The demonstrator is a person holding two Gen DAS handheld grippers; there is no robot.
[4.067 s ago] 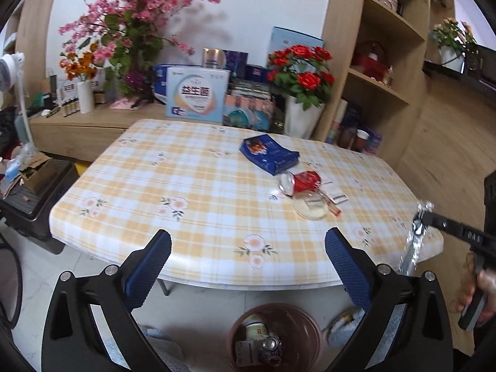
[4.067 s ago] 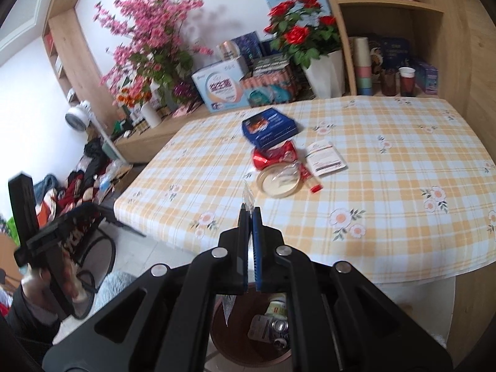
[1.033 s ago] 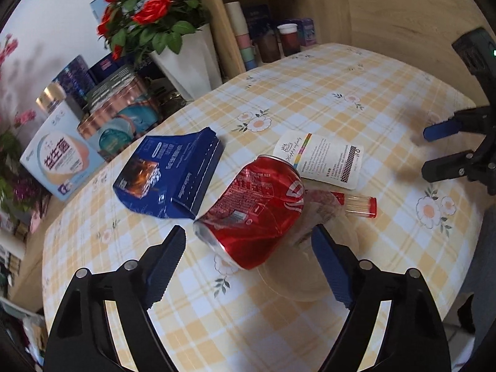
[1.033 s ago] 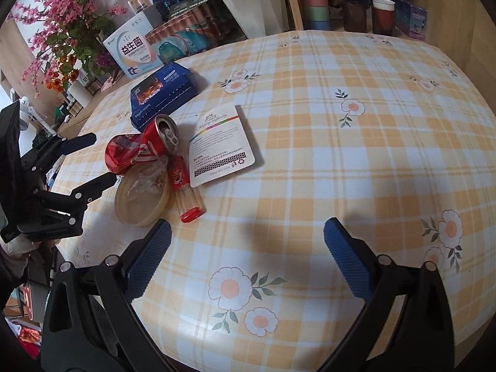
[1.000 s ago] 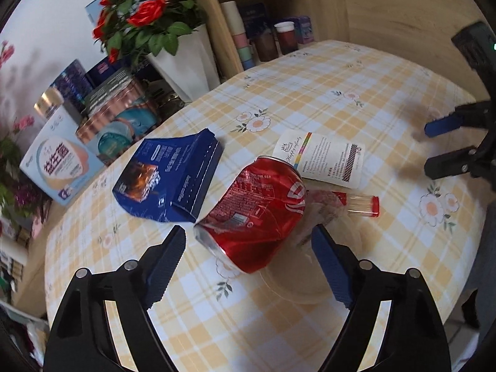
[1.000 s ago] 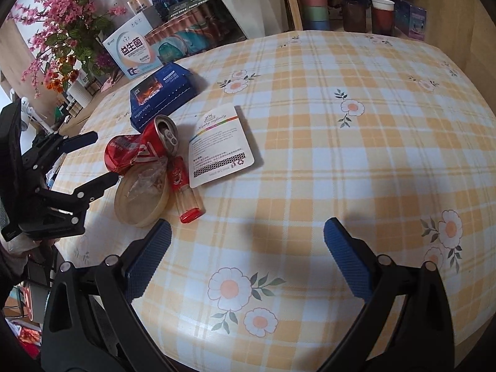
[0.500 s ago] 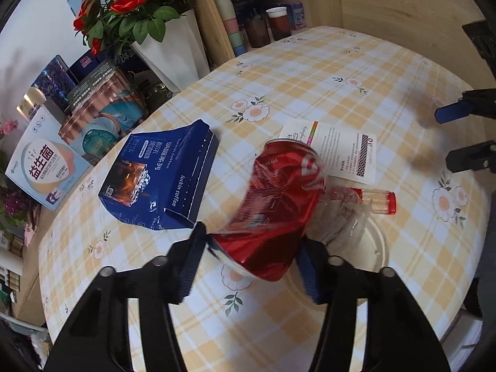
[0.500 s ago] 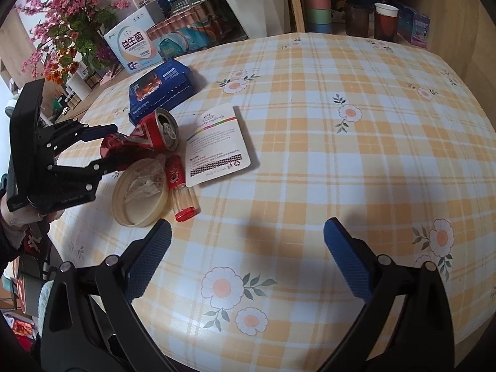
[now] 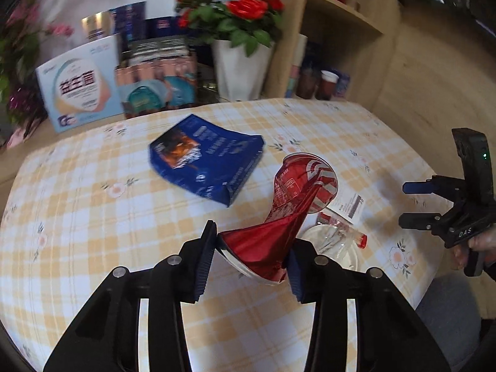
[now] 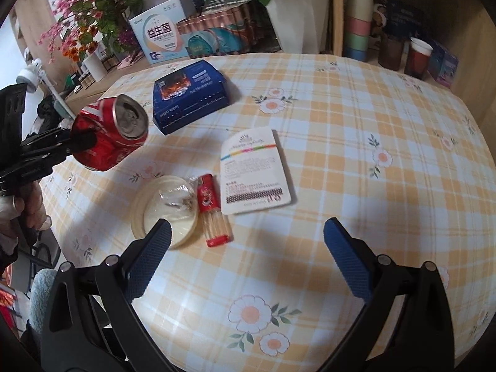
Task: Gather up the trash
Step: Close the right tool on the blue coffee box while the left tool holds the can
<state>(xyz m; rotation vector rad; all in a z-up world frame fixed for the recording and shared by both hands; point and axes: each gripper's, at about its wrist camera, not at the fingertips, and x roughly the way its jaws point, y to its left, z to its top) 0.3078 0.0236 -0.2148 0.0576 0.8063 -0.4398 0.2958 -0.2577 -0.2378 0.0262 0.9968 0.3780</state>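
Left gripper (image 9: 251, 257): I had its jaws closing on the crushed red soda can (image 9: 288, 207), pads pressed into the can's flattened bottom end, one on each side.
Can: it was off the cloth, held tilted, its open top (image 10: 128, 117) aimed up and away from the fingers; in the right wrist view it hung over the table's left edge, near the blue box.
Right gripper (image 10: 248, 263): I kept its blue fingers (image 10: 348, 263) wide apart with nothing between them, over bare cloth just short of the remaining litter.
Remaining litter: a white paper sachet (image 10: 254, 170) lay flat; a red-capped toothpick tube (image 10: 214, 214) lay just beside its left edge; a shallow cream lid (image 10: 164, 207) with crumpled clear film in it touched the tube's other side.
Blue box (image 10: 189, 96): it lay flat behind the litter, well apart from both grippers.
Surface: round table (image 10: 387, 117) under a yellow-and-white checked cloth printed with flowers.
Room: white vase of red roses (image 9: 238, 37), cartons and a blue-and-white box (image 9: 82, 83) behind the table; wooden shelving on the right with stacked paper cups (image 10: 358, 18); pink blossom branches (image 10: 90, 6) at the left.
Person: a hand (image 10: 29, 204) gripped the left tool's handle.
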